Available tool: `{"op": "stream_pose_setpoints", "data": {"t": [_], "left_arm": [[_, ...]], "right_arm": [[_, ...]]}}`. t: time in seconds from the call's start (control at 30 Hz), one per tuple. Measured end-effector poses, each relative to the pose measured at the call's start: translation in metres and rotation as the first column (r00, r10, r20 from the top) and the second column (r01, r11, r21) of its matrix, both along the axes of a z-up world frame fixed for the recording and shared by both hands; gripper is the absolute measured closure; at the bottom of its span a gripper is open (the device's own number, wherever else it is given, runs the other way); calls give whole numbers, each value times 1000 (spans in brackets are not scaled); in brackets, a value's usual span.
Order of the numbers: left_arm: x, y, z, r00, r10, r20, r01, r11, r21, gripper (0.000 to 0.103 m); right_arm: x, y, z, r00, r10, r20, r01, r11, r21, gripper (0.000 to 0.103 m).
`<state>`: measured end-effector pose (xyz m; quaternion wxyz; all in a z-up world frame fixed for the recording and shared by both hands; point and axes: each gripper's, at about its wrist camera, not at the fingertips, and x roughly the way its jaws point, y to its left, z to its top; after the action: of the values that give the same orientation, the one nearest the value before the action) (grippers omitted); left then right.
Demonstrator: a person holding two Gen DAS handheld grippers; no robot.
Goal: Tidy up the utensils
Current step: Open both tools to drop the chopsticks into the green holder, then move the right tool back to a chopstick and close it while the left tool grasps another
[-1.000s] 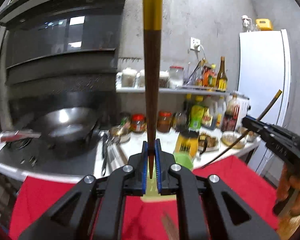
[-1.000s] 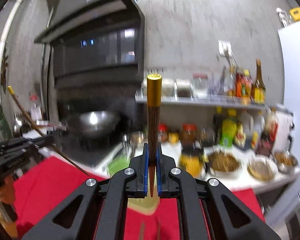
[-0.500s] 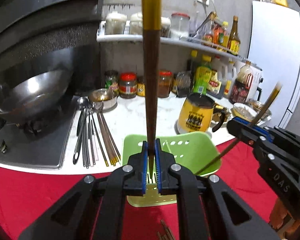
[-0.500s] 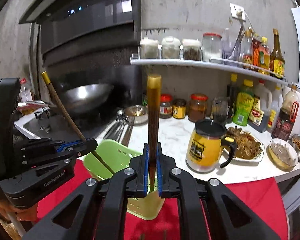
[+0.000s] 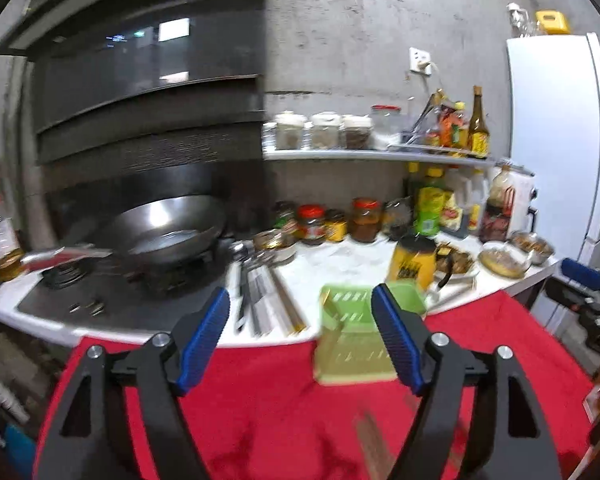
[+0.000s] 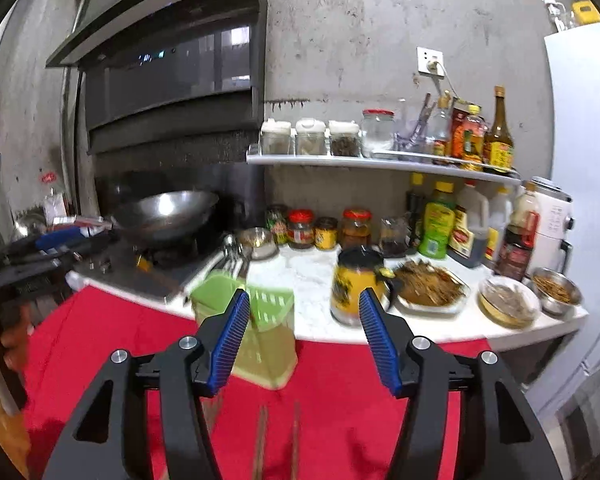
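A light green slotted utensil holder [image 5: 352, 344] [image 6: 268, 332] stands on the red cloth [image 5: 260, 400] at the counter's front edge. My left gripper [image 5: 300, 300] hovers just before it, jaws opening, no chopstick between the blue pads. My right gripper [image 6: 304, 300] is also opening and empty, with the holder behind its left finger. Two brown chopsticks [image 6: 278, 440] lie on the cloth below the right gripper. Several spoons and chopsticks [image 5: 260, 300] lie on the white counter beside the stove. The picture is blurred, so the holder's contents are unclear.
A wok [image 5: 168, 232] sits on the stove at left. A yellow mug [image 6: 356, 288], food plates [image 6: 428, 284], bowls and sauce jars [image 6: 300, 228] crowd the counter behind the holder. A white fridge [image 5: 556, 140] stands at right. A hand [image 6: 4, 340] holds the left gripper.
Each gripper was shut on an upright brown chopstick with a gold cap over the holder. Both jaws now stand wide and the chopsticks are gone from them. Both views have drawn back.
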<state>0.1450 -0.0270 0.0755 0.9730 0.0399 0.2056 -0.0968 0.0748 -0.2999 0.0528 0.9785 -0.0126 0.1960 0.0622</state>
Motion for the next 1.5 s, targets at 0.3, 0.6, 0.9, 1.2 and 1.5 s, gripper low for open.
{"op": "stream_pose_setpoints", "data": {"t": [0.3,0.6,0.9,1.2,1.5], "left_arm": [[-84,27,-96,974,54,-220,-46,998,41,30],[-113,23,-164,925,6,-379,-3,1000,9,30],[-110,2,-188,876,-108,-471,97,994,-47,41],[-91,-19,-198,842,-173,-512,140,985,-102,73],[-88,-33,-199,849,-156,-504,145,988,-60,74]], "right_arm": [[-81,-15,-70,990,-42,-134,37,999,-37,45],[-105,-24,-134,963,-58,-262,60,998,0,45],[-94,-22,-156,945,-41,-323,52,998,25,45],[-90,-24,-164,939,-41,-340,52,998,23,48],[-87,-28,-167,936,-47,-348,60,998,27,48]]}}
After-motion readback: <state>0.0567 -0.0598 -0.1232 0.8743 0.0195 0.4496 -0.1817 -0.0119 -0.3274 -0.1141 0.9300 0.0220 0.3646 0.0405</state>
